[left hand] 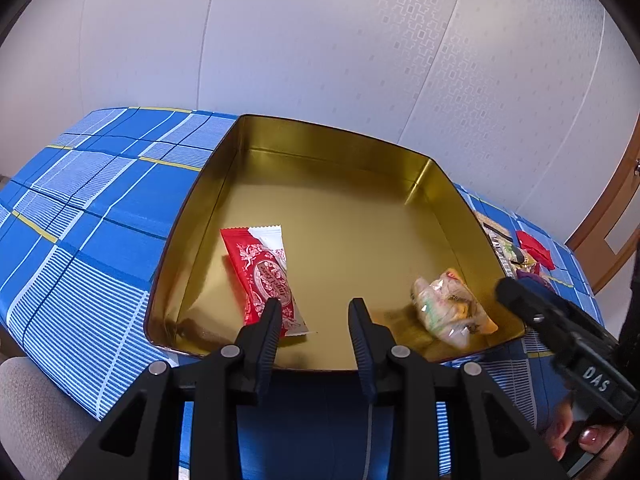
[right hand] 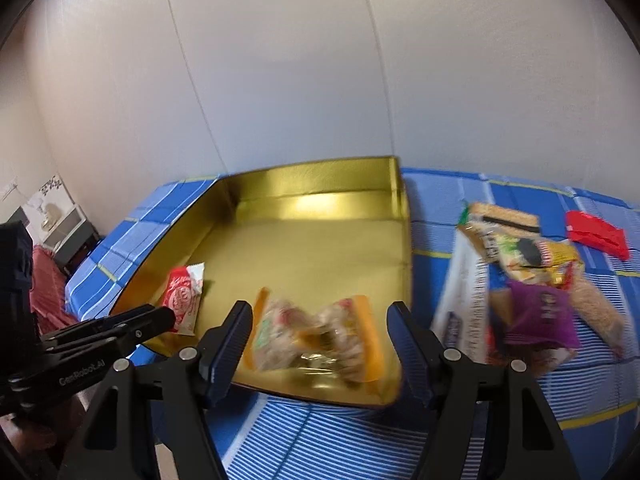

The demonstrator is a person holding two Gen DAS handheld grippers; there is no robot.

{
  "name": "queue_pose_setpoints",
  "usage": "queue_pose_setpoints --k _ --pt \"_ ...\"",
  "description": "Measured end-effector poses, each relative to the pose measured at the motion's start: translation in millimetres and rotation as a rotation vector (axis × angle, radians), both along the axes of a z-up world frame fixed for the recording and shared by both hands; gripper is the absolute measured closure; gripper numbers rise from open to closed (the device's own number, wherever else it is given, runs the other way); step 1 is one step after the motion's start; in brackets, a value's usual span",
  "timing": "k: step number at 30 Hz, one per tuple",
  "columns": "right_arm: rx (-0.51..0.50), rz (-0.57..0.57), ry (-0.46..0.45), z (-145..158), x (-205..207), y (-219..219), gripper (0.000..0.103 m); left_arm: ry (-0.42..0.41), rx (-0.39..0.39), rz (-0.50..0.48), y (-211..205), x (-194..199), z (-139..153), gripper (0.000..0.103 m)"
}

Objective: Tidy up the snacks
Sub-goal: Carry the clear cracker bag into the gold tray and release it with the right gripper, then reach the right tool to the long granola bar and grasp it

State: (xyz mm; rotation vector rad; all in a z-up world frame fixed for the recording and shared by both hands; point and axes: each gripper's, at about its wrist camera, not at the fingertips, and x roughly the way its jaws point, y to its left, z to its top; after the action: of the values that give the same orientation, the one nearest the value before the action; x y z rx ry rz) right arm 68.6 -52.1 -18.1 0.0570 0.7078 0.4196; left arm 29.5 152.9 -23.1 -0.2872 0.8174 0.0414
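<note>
Two snacks lie in the gold tin (left hand: 332, 216) on my blue checked desk (left hand: 92, 216); the red wafer packet (left hand: 264, 280) lies at its left, long axis running front to back; the clear orange-edged packet (right hand: 316, 340) lies blurred at the near right corner; my left hand-held gripper (left hand: 314, 316) stands partly apart, empty; my right hand-held gripper (right hand: 320, 320) gapes wide, pressing nothing; more snacks (right hand: 528, 272) are heaped right of the tin.

Blue plaid tablecloth (left hand: 100, 216) carries gold tin (left hand: 440, 184) beside loose snacks (right hand: 528, 280)
</note>
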Motion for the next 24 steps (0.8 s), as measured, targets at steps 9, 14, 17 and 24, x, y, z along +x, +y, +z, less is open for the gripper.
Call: queue_pose_setpoints --k 9,14,17,24 --pt "-0.012 -0.175 0.007 -5.7 -7.5 -69.1 0.032 -0.004 -0.013 -0.030 -9.7 -1.4 1.5 0.068" --pt "0.010 -0.287 0.063 -18.8 -12.1 -114.7 0.032 -0.013 -0.012 -0.083 -23.0 -3.3 3.3 0.068" --pt "0.040 -0.351 0.087 -26.9 -18.5 -140.2 0.032 -0.019 -0.008 -0.113 -31.5 -4.8 4.3 0.068" --pt "0.118 -0.492 0.135 -32.2 -16.7 -189.3 0.032 -0.028 0.002 -0.187 -49.5 -8.3 8.2 0.068"
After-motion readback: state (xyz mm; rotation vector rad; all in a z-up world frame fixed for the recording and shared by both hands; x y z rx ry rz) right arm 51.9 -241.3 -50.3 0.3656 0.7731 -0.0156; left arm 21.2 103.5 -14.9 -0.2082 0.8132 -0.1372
